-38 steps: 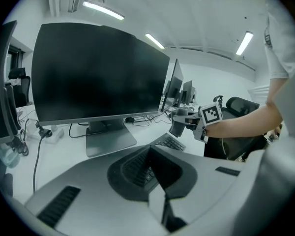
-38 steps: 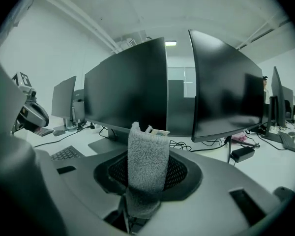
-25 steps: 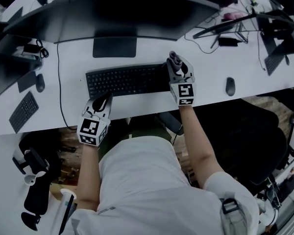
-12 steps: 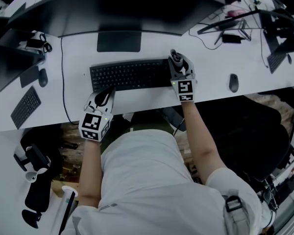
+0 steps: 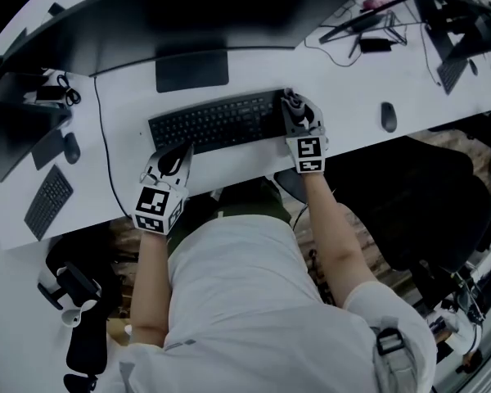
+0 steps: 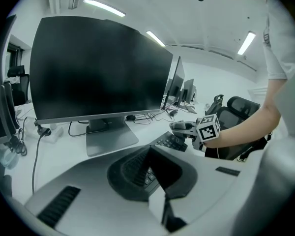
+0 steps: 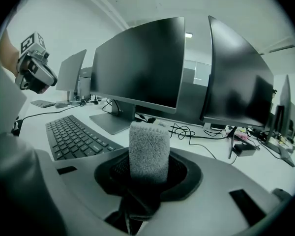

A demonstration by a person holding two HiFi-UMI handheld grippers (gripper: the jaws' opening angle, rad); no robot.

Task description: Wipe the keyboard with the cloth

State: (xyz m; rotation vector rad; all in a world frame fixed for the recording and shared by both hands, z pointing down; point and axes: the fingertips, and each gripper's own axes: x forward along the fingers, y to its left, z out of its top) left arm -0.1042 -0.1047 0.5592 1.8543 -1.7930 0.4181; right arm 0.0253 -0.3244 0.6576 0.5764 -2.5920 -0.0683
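Right gripper [image 5: 292, 103] is clamped on the cloth [image 7: 148, 151], a fuzzy grey roll poking out past the jaws, I'd guess so that end can drag over the keys. It's sitting at the right end of the keyboard [image 5: 213, 123]. Left gripper [image 5: 173, 160] hangs by the front-left corner, jaws apart with nothing in them (probably there to steady the board, can't tell if it touches).

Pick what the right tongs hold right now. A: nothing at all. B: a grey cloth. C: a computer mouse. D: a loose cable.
B: in the right gripper view the right tongs are shut on a fuzzy grey cloth, with the keyboard just to its left.
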